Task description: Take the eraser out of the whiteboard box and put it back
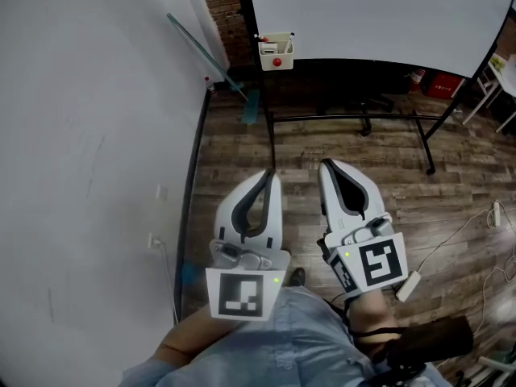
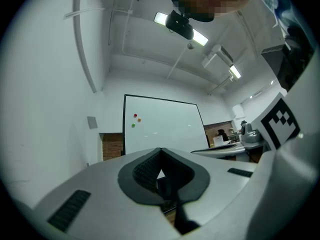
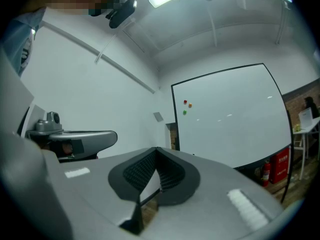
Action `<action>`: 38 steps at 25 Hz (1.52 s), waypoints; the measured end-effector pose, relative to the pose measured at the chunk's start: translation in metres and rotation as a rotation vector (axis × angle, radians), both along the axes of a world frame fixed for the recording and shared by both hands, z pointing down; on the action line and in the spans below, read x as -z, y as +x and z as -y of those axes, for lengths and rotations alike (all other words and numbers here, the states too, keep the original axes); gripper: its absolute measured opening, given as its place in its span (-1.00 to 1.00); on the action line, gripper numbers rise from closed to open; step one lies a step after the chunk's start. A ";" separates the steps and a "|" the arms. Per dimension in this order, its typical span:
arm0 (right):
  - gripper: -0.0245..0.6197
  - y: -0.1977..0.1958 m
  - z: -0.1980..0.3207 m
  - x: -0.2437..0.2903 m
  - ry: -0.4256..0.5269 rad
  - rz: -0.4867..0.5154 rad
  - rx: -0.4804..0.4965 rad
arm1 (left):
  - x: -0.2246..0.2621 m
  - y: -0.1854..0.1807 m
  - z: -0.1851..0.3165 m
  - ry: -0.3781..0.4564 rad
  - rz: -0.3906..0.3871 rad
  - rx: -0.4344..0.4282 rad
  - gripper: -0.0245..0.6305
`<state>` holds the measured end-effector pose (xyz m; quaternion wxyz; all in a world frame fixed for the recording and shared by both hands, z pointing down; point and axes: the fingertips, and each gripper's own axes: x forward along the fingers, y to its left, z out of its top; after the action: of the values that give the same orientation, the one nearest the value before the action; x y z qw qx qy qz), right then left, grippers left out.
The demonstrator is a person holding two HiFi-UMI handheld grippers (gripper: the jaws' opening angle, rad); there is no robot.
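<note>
Jaws closed and empty, the left hand-held gripper (image 1: 270, 177) and right hand-held gripper (image 1: 326, 166) point toward the whiteboard box (image 1: 276, 52), hung at the lower edge of the whiteboard (image 1: 379, 14). The box is well ahead, nearer the left one's line. The eraser cannot be made out.

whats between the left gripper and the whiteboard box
In the head view, only wood floor and the whiteboard stand's black leg lie between the left gripper, jaws together, and the whiteboard box.
</note>
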<state>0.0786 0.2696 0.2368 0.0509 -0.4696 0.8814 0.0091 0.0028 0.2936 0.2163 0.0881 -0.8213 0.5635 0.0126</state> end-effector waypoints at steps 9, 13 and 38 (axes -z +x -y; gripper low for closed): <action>-0.92 -0.013 0.077 -0.005 -0.011 -0.016 -0.023 | -0.011 -0.014 0.082 -0.013 -0.026 -0.037 -0.91; -0.92 -0.028 0.125 -0.002 -0.013 -0.032 -0.031 | -0.004 -0.028 0.131 -0.001 -0.042 -0.050 -0.91; -0.92 -0.070 0.275 0.009 0.003 -0.073 -0.123 | -0.011 -0.078 0.290 -0.021 -0.069 -0.134 -0.91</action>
<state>0.0085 -0.0056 0.2276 0.0189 -0.5223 0.8520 0.0308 -0.0752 0.0041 0.2274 0.0589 -0.8571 0.5102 0.0406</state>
